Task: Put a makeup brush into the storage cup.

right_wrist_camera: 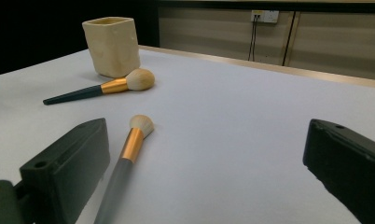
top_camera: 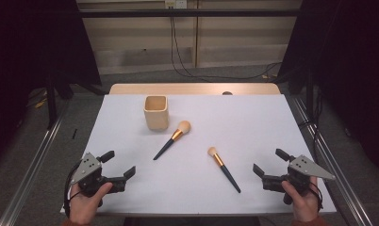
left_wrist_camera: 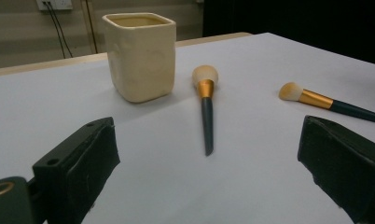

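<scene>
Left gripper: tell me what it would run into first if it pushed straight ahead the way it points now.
Probably the handle tip of the nearer brush, which lies between the open jaws of the left gripper, pointing back at it. The cream cup stands farther off, left of that line. Depth is uncertain.

Looks like a lab or recording studio; white-topped table (top_camera: 253, 117) on a bare grey floor (top_camera: 145, 75); metal rails (top_camera: 32, 155) run along both sides; black curtains (top_camera: 32, 42) flank it; cables (top_camera: 178, 52) hang from a wall socket (top_camera: 175, 4) behind.
</scene>
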`<move>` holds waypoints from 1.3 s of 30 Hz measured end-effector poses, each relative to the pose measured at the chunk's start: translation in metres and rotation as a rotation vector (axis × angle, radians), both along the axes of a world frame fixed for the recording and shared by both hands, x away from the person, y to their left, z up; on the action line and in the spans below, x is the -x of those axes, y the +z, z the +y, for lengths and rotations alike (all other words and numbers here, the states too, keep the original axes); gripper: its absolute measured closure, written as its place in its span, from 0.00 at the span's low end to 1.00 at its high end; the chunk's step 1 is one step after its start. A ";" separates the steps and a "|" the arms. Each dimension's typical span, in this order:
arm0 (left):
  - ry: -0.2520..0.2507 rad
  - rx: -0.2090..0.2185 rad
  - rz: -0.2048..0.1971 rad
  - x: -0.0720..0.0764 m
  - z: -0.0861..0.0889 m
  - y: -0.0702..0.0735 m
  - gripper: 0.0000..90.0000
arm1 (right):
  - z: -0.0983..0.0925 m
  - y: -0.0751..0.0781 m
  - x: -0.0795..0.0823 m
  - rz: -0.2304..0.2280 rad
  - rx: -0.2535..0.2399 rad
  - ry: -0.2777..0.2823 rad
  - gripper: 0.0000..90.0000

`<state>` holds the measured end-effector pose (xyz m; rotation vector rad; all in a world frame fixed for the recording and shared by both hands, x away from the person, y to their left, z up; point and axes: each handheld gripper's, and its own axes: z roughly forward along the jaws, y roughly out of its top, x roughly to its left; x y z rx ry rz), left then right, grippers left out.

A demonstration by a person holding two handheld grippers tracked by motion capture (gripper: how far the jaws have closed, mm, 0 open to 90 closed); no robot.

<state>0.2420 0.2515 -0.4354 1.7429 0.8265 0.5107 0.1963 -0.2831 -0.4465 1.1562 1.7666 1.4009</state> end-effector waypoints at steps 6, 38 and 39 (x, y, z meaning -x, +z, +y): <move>-0.017 0.012 0.000 -0.004 -0.008 0.002 0.04 | 0.003 0.001 0.000 -0.002 0.004 0.005 0.00; -0.067 0.001 -0.049 -0.060 -0.052 0.023 0.05 | 0.002 0.000 0.000 0.003 0.002 0.004 0.00; -0.067 0.010 -0.051 -0.061 -0.054 0.023 0.05 | 0.002 0.000 0.000 0.003 0.002 0.004 0.00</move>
